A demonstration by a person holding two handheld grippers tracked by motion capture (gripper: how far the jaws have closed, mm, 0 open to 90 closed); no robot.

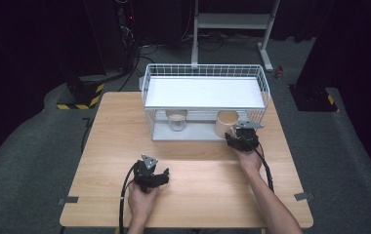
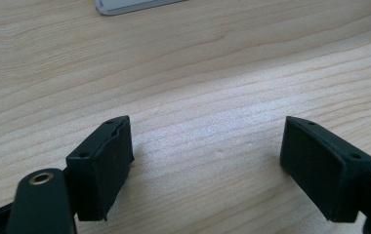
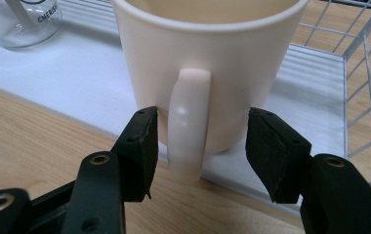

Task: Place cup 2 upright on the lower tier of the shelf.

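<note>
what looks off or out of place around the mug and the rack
Nothing stands out. The cream mug stands upright on the rack's lower shelf, its handle between the right gripper's jaws, not yet pinched. The glass jar is upright too.

glossy ceramic mug (image 3: pixel 208 63), matt wood table (image 1: pixel 193 185)

Table brightly lit from above, surroundings dark; soft shadows; gripper views sharp, slightly washed out.
</note>
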